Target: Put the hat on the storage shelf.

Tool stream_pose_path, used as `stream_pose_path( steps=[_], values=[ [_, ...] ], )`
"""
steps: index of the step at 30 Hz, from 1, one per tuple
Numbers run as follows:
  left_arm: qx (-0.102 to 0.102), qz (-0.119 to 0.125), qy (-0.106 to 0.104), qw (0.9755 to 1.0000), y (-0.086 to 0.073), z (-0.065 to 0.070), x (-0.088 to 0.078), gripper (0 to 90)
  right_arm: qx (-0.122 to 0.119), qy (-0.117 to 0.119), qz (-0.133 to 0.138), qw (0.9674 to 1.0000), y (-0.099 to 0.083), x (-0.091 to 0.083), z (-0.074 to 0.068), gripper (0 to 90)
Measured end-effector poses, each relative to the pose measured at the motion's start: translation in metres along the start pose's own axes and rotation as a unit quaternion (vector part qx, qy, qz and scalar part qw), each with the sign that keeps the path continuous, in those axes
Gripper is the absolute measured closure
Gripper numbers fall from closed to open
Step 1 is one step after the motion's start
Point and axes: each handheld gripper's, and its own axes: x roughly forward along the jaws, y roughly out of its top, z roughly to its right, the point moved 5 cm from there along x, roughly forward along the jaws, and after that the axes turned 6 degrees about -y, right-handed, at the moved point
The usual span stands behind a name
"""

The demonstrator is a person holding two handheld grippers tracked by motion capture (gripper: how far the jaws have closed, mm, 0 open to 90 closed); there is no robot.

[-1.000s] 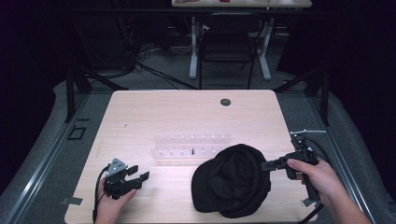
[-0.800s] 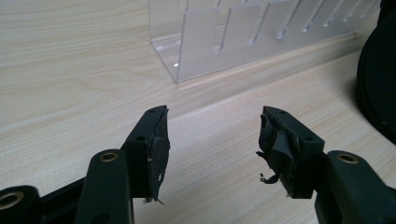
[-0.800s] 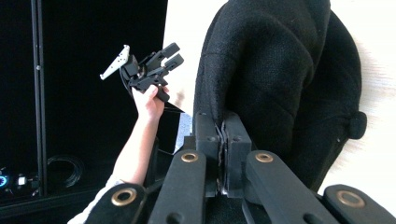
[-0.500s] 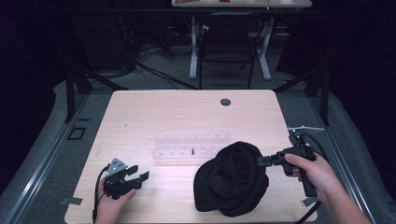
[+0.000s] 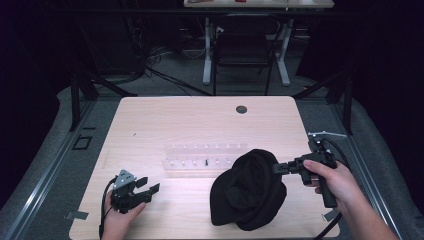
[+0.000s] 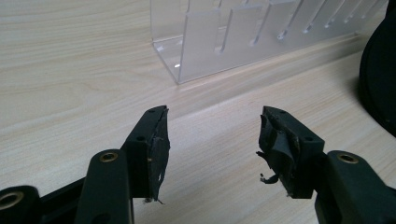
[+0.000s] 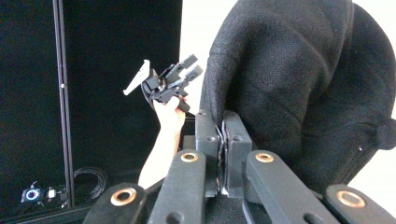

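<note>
- Pinching the black cap's (image 5: 248,190) edge, my right tool (image 5: 281,168) is clamped on it.
- My left tool (image 5: 146,184) sits apart, empty, near the clear acrylic rack (image 5: 205,155) on the desk (image 5: 165,120).

Premises consistent with a lab or recording studio — not a home. A bare light-wood desk (image 5: 200,125) stands on grey carpet (image 5: 45,165), enclosed by black curtains (image 5: 35,45) and a dark metal frame (image 5: 75,95). Loose cables (image 5: 150,65) lie on the floor behind it, beside a second desk's white legs (image 5: 206,50) and a black chair (image 5: 242,55).
</note>
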Motion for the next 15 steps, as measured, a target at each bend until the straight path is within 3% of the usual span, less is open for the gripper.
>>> stream_pose_path(
  steps=[15],
  values=[
    [0.001,0.001,0.001,1.0000,0.000,0.000,0.000,42.6,-0.034,0.017,0.023,0.9990,0.004,-0.015,-0.028,88.5]
  ],
)
